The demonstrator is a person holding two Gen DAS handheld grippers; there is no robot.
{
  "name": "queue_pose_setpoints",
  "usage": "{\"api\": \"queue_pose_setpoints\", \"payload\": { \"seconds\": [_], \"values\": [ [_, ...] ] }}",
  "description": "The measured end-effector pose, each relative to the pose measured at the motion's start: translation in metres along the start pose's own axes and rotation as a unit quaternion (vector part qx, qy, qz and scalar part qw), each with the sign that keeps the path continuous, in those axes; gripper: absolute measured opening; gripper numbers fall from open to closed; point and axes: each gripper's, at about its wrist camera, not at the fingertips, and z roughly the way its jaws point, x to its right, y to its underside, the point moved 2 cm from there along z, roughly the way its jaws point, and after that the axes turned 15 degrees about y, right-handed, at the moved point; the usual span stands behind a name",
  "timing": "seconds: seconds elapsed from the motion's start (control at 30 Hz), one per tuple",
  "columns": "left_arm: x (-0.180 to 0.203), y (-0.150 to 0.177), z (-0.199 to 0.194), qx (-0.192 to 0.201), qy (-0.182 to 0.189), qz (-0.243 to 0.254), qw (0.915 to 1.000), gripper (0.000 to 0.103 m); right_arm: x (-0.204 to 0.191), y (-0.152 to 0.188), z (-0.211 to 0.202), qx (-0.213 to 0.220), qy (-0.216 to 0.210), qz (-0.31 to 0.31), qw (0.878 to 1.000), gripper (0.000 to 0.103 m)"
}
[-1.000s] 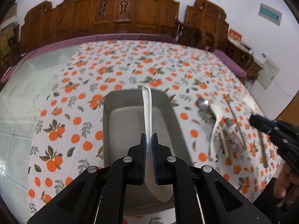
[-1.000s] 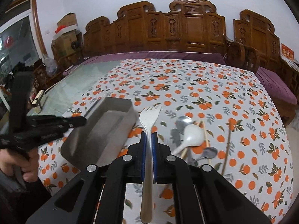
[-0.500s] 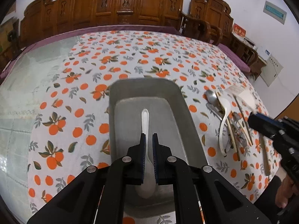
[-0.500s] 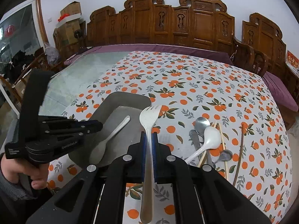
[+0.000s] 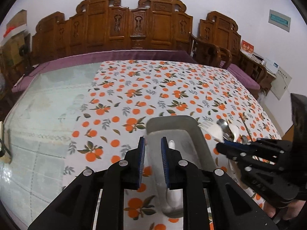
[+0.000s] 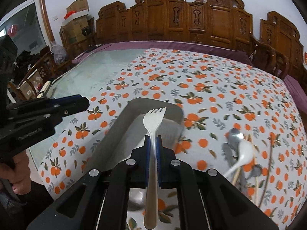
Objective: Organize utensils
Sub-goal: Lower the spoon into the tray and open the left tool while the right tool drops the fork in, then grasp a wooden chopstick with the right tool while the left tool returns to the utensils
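Left wrist view: the left gripper (image 5: 153, 160) has its fingers apart and holds nothing. Just in front of it and a bit right sits the gray tray (image 5: 201, 134), with one white spoon (image 5: 172, 144) lying inside, so that one looks done. Right wrist view: the right gripper (image 6: 153, 147) is squeezed on a white fork (image 6: 153, 120), with the prongs over the tray; it is not dropped yet. Off to its right, a pile (image 6: 242, 153) of spoons and chopsticks lies on the cloth (image 6: 211, 80). I think most of the job is left, and the fork goes in next
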Motion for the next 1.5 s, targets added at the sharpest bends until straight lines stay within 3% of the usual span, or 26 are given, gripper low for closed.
{"api": "queue_pose_setpoints", "payload": {
  "seconds": [0.33,0.53,0.6,0.8,0.93,1.13,1.37,1.5],
  "values": [
    [-0.008,-0.003,-0.005,0.005,0.001,-0.004,1.0000,0.016,-0.013,0.007,0.045,-0.041,-0.022,0.015,0.999,0.008],
    [0.001,-0.002,-0.005,0.006,0.008,0.001,1.0000,0.017,0.004,0.002,0.035,-0.022,-0.023,0.016,0.999,0.008],
    [0.005,-0.002,-0.004,0.007,0.013,0.001,0.9999,0.019,0.015,-0.002,0.025,-0.010,-0.019,0.018,1.000,0.008],
    [0.024,-0.001,0.003,0.005,0.030,0.008,0.9995,0.038,0.064,-0.004,-0.013,0.027,0.012,0.022,0.999,0.009],
    [0.045,-0.002,0.008,0.009,0.043,0.020,0.9989,0.049,0.099,0.004,-0.034,0.041,0.043,0.018,0.998,0.023],
    [0.080,0.002,0.021,0.007,0.064,0.040,0.9971,0.049,0.140,0.027,-0.038,0.036,0.086,0.012,0.996,0.025],
    [0.104,0.007,0.032,0.010,0.085,0.056,0.9948,0.049,0.179,0.054,-0.014,0.011,0.111,0.012,0.994,0.025],
    [0.111,0.011,0.041,0.006,0.092,0.055,0.9943,0.049,0.203,0.064,0.008,-0.002,0.123,0.023,0.992,0.036]
  ]
}}
